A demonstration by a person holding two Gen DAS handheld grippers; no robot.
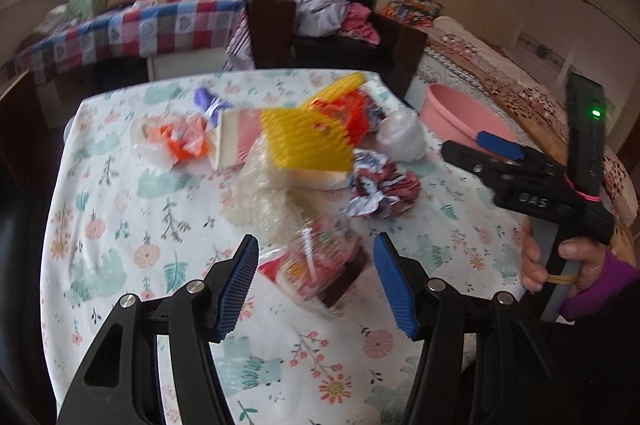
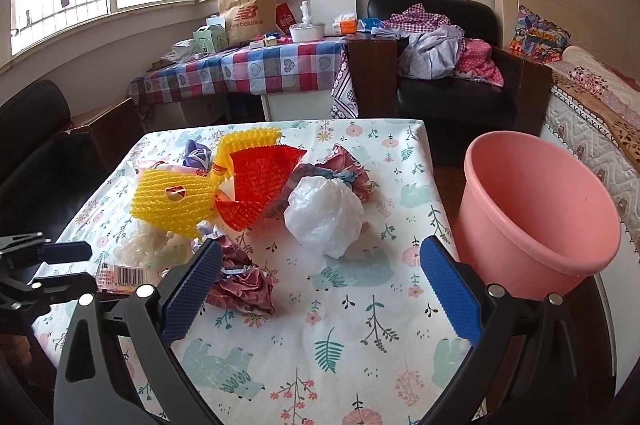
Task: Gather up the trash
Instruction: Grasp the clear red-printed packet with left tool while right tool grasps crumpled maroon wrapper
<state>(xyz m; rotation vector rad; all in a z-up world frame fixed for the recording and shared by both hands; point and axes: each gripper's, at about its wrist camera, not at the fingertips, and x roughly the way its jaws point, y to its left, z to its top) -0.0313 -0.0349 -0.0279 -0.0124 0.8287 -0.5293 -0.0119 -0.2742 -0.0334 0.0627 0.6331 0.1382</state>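
A heap of trash lies on the floral tablecloth (image 2: 352, 337): a yellow foam net (image 2: 172, 201), a red net (image 2: 256, 181), a white plastic bag (image 2: 324, 213), crumpled maroon paper (image 2: 244, 285) and bubble wrap (image 1: 260, 193). My left gripper (image 1: 316, 285) is open, its blue pads on either side of a clear printed wrapper (image 1: 320, 265) without pressing it. From the right wrist view, that left gripper (image 2: 76, 267) is at the wrapper's barcode end (image 2: 120, 277). My right gripper (image 2: 320, 291) is open and empty, just right of the maroon paper. A pink bucket (image 2: 536, 217) stands off the table's right edge.
Behind the table stand a black armchair (image 2: 448, 97) piled with clothes and a checkered side table (image 2: 256, 69) with a paper bag. A bed (image 2: 592, 121) runs along the right. A hand in a purple sleeve (image 1: 592, 277) holds the right gripper (image 1: 476, 145).
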